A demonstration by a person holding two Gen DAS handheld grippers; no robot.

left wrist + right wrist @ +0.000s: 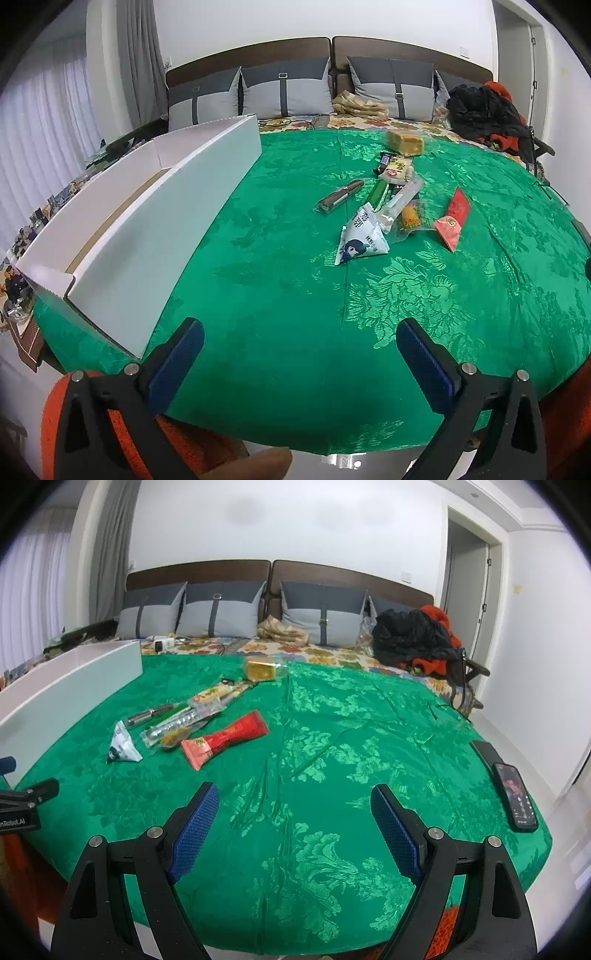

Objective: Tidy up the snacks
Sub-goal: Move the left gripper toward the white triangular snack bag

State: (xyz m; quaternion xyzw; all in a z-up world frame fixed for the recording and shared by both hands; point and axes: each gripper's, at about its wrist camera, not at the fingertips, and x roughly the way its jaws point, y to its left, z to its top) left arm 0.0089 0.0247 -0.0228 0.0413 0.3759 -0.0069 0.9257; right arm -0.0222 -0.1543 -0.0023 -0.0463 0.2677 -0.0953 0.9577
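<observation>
On the green patterned bed cover (288, 295) a long white cardboard box (147, 229) lies left of a heap of wrapped snacks (388, 199).

A bed (280, 280) under a green cloth (332, 775) carries a white box (147, 229) at left, scattered snacks (384, 206) mid-cloth, and a phone (515, 795) at right.
</observation>
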